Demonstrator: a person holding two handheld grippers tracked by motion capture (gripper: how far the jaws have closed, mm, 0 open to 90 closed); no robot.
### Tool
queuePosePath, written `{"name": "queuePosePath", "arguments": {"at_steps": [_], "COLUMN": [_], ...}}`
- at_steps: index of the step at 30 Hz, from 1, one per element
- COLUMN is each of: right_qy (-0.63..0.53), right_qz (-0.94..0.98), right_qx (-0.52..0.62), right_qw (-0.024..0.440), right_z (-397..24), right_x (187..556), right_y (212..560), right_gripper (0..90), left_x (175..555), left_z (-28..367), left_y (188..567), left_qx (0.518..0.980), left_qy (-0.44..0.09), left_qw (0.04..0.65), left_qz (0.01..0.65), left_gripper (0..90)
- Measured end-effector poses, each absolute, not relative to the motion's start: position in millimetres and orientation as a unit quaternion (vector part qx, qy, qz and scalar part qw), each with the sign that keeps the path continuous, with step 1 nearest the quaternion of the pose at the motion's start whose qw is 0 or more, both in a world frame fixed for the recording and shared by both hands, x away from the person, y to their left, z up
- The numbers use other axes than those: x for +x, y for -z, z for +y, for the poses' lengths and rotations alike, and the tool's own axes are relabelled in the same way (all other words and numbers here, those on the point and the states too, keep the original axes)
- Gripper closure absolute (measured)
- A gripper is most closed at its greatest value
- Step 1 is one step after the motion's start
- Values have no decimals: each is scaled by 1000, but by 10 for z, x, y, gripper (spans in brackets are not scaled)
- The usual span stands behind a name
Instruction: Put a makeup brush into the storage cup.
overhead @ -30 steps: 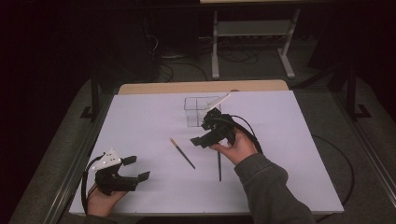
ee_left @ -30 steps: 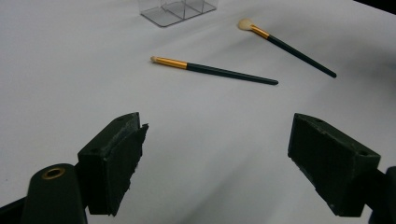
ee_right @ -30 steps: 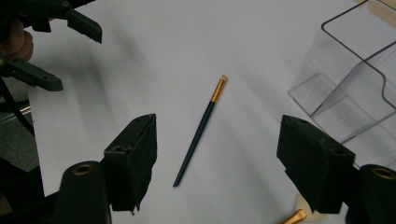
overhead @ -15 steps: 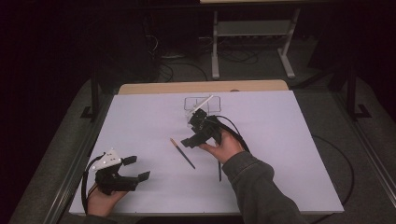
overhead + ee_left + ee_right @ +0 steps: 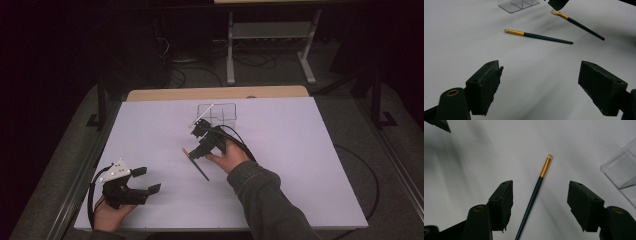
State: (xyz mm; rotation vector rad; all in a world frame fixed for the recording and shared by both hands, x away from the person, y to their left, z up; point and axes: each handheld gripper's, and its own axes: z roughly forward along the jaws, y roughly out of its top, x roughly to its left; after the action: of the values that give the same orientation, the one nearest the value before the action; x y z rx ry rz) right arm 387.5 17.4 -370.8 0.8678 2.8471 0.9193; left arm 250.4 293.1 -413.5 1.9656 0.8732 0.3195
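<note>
Table (image 5: 300, 190): white top, wooden strip along the far edge.
Clear box (image 5: 218, 113): see-through plastic, with compartments, standing far of centre on the table; a thin white stick leans out of its left side. Its corner shows at the right edge of the right gripper view (image 5: 621, 173).
Near brush (image 5: 199, 165): dark slim handle, gold collar, pale tip; lying flat on the table near the centre, well apart from the clear box. In the right gripper view (image 5: 537, 192) it lies lengthwise between the two jaws, pale tip pointing away, touched by neither pad.
Second brush (image 5: 580, 25): same make, lying flat just beyond the first in the left gripper view, where the first (image 5: 539, 36) lies crosswise.
Right gripper (image 5: 196, 146): held low over the near brush, jaws apart and astride the handle; they have just been closing, with the brush between them, not yet clamped.
Left gripper (image 5: 147, 180): resting at the near left of the table, jaws spread wide, nothing between them.
</note>
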Motion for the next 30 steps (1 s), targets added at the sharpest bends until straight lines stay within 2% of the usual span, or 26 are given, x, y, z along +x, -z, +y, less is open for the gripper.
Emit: {"name": "queuePosePath", "arguments": {"at_steps": [16, 30], "right_qy": [-265, -238], "right_qz": [917, 927], "right_qx": [298, 288], "right_qw": [-11, -17], "right_z": [270, 456], "right_x": [4025, 4020], "right_y": [3853, 3940], "right_gripper": [413, 521], "left_x": [2518, 2520], "left_z": [2922, 2924], "left_y": [4140, 4141], "left_qx": [804, 803], "left_qy": [-128, -126], "left_qw": [461, 461], "left_qz": [353, 355], "left_gripper": [170, 170]}}
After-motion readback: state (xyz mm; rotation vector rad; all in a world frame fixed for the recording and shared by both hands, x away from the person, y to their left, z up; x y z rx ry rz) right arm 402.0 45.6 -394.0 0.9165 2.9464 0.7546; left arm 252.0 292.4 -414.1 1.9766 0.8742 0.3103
